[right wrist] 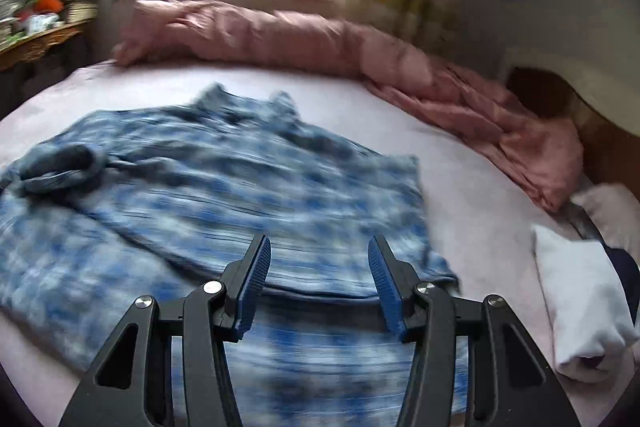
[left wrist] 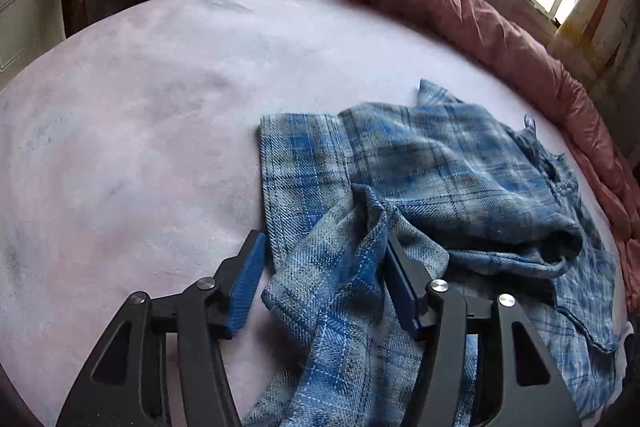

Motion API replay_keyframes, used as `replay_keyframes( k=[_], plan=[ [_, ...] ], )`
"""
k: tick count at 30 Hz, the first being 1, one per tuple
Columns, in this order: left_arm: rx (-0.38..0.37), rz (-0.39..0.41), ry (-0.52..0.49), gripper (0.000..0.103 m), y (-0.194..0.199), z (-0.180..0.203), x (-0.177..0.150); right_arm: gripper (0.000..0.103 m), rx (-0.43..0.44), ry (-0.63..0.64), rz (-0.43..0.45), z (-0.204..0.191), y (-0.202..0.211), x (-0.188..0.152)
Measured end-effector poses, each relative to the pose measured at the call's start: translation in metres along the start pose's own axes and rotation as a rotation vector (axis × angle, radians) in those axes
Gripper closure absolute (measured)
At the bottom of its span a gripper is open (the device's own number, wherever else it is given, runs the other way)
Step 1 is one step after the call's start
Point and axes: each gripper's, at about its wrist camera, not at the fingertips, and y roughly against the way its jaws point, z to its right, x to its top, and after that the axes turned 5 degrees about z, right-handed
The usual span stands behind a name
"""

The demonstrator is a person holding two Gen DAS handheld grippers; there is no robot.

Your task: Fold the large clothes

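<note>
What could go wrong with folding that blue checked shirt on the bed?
The sleeve lies bunched between the open pads of the left tool, touching one pad, so it might snag and drag when the tool moves. The plaid shirt is still rumpled, with a rolled cuff on top, so a fold now could trap lumps. The right tool hangs open over the hem; its view is blurred, so a grab might miss.
</note>
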Motion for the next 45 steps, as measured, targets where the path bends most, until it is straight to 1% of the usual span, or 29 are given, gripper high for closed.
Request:
replay_keyframes(
  k=[2, 3, 4, 6, 8, 9, 10, 11, 12, 14, 16, 18, 20, 23, 25, 28, 30, 31, 33, 34, 35, 36, 37, 40, 42, 43, 45],
  plan=[
    [0.063, 0.018, -0.025, 0.045, 0.005, 0.005, -0.003, 0.05, 0.043, -0.009, 0.002, -0.006, 0.003, 0.0],
    [0.08, 0.02, -0.026, 0.045, 0.006, 0.005, -0.005, 0.05, 0.06, -0.002, 0.01, -0.01, 0.005, 0.001],
    [0.079, 0.017, -0.014, 0.045, 0.007, 0.004, -0.005, 0.05, 0.083, 0.012, 0.022, -0.015, 0.008, 0.002],
    [0.023, -0.007, 0.058, 0.046, 0.008, -0.009, 0.0, 0.05, 0.134, 0.058, 0.04, -0.03, 0.012, 0.009],
    [-0.083, -0.035, 0.128, 0.046, 0.003, -0.027, 0.005, 0.05, 0.191, 0.091, 0.041, -0.049, 0.016, 0.018],
    [-0.14, -0.052, 0.147, 0.048, -0.001, -0.036, 0.009, 0.05, 0.24, 0.092, 0.024, -0.061, 0.017, 0.025],
    [-0.164, -0.06, 0.163, 0.052, -0.002, -0.043, 0.013, 0.05, 0.285, 0.093, 0.002, -0.074, 0.017, 0.032],
    [-0.184, -0.067, 0.183, 0.055, -0.002, -0.048, 0.015, 0.05, 0.321, 0.099, -0.013, -0.087, 0.017, 0.04],
    [-0.199, -0.077, 0.199, 0.056, -0.003, -0.052, 0.016, 0.05, 0.341, 0.108, -0.015, -0.099, 0.019, 0.045],
    [-0.21, -0.092, 0.226, 0.06, -0.005, -0.056, 0.017, 0.05, 0.375, 0.155, -0.019, -0.133, 0.018, 0.059],
    [-0.223, -0.104, 0.25, 0.06, -0.007, -0.059, 0.017, 0.05, 0.416, 0.181, -0.043, -0.167, 0.014, 0.071],
    [-0.249, -0.115, 0.282, 0.06, -0.009, -0.063, 0.019, 0.05, 0.468, 0.194, -0.094, -0.201, 0.004, 0.079],
    [-0.277, -0.129, 0.308, 0.061, -0.013, -0.066, 0.02, 0.05, 0.479, 0.223, -0.137, -0.234, -0.01, 0.084],
    [-0.299, -0.142, 0.336, 0.063, -0.012, -0.071, 0.021, 0.05, 0.455, 0.287, -0.169, -0.27, -0.027, 0.086],
    [-0.319, -0.148, 0.361, 0.063, -0.012, -0.075, 0.022, 0.05, 0.444, 0.333, -0.188, -0.289, -0.04, 0.086],
    [-0.366, -0.149, 0.391, 0.064, -0.011, -0.08, 0.023, 0.05, 0.434, 0.348, -0.221, -0.306, -0.058, 0.086],
    [-0.405, -0.119, 0.375, 0.064, -0.003, -0.078, 0.027, 0.05, 0.395, 0.336, -0.219, -0.312, -0.072, 0.085],
    [-0.406, -0.094, 0.35, 0.064, 0.002, -0.075, 0.029, 0.05, 0.384, 0.324, -0.225, -0.312, -0.079, 0.084],
    [-0.395, -0.043, 0.303, 0.064, 0.014, -0.068, 0.033, 0.05, 0.415, 0.294, -0.257, -0.311, -0.092, 0.083],
    [-0.397, -0.019, 0.287, 0.064, 0.019, -0.065, 0.035, 0.06, 0.417, 0.289, -0.25, -0.31, -0.094, 0.084],
    [-0.401, -0.003, 0.28, 0.064, 0.023, -0.063, 0.036, 0.075, 0.419, 0.288, -0.222, -0.308, -0.093, 0.084],
    [-0.404, 0.012, 0.275, 0.064, 0.027, -0.063, 0.037, 0.086, 0.427, 0.295, -0.209, -0.307, -0.091, 0.084],
    [-0.405, 0.023, 0.271, 0.064, 0.03, -0.063, 0.038, 0.101, 0.427, 0.305, -0.189, -0.305, -0.09, 0.084],
    [-0.394, 0.044, 0.258, 0.064, 0.035, -0.064, 0.04, 0.103, 0.375, 0.275, -0.139, -0.288, -0.086, 0.087],
    [-0.388, 0.053, 0.247, 0.064, 0.037, -0.062, 0.04, 0.103, 0.413, 0.237, -0.131, -0.274, -0.084, 0.091],
    [-0.384, 0.06, 0.24, 0.064, 0.04, -0.063, 0.041, 0.103, 0.459, 0.235, -0.121, -0.268, -0.08, 0.092],
    [-0.384, 0.079, 0.227, 0.064, 0.043, -0.062, 0.042, 0.102, 0.526, 0.289, -0.116, -0.268, -0.07, 0.09]
  ],
)
